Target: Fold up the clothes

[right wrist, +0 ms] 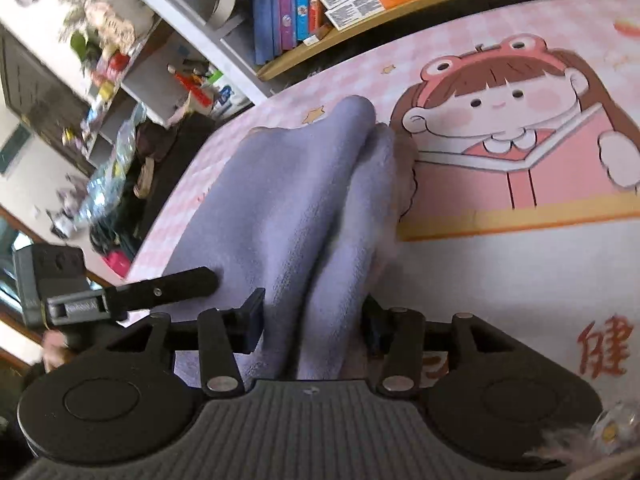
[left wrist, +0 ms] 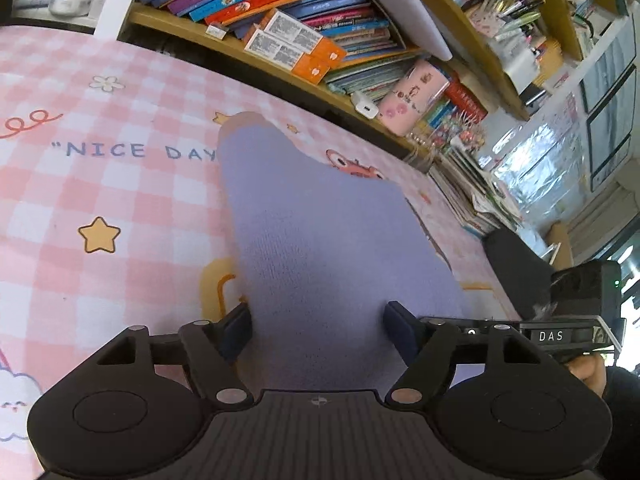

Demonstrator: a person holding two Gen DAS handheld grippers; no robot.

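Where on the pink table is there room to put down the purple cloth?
Bare room: left of the purple cloth, around the yellow star and NICE DAY words. Also the white patch under the cartoon girl. The bookshelf behind is crowded.

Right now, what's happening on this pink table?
A person is folding a lavender garment on a pink checked tablecloth, holding a two-finger gripper in each hand. The near end of the cloth lies between the fingers of the left gripper; whether they press it is unclear. In the right wrist view the cloth is bunched into two ridges that run between the fingers of the right gripper, which appear to pinch it. Packed bookshelves stand behind the table.
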